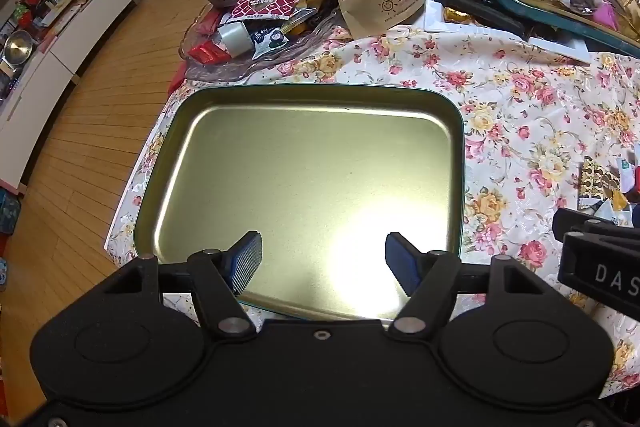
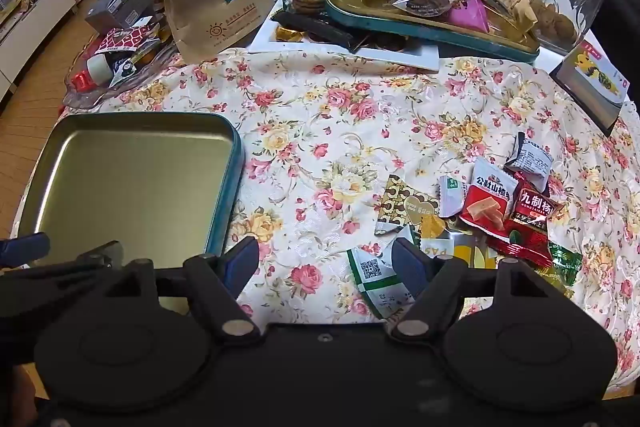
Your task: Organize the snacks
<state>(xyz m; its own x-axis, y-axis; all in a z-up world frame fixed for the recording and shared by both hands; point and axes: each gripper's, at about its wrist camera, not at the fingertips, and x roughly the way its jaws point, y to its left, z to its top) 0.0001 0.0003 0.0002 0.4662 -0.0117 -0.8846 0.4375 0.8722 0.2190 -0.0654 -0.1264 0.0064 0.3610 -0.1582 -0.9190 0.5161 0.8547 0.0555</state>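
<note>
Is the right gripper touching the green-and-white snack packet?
Cannot tell. In the right wrist view, the right gripper is open; one finger overlaps the green-and-white snack packet.

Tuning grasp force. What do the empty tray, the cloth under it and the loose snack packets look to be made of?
Tray: looks like thin tinplate, gold-lacquered inside, teal outside; it mirrors a bright glare. Tablecloth: woven floral fabric, matte, wrinkled into soft folds. Snack packets: glossy plastic or foil film, crinkled, with crimped ends. Both grippers, left and right, are open and empty.
</note>
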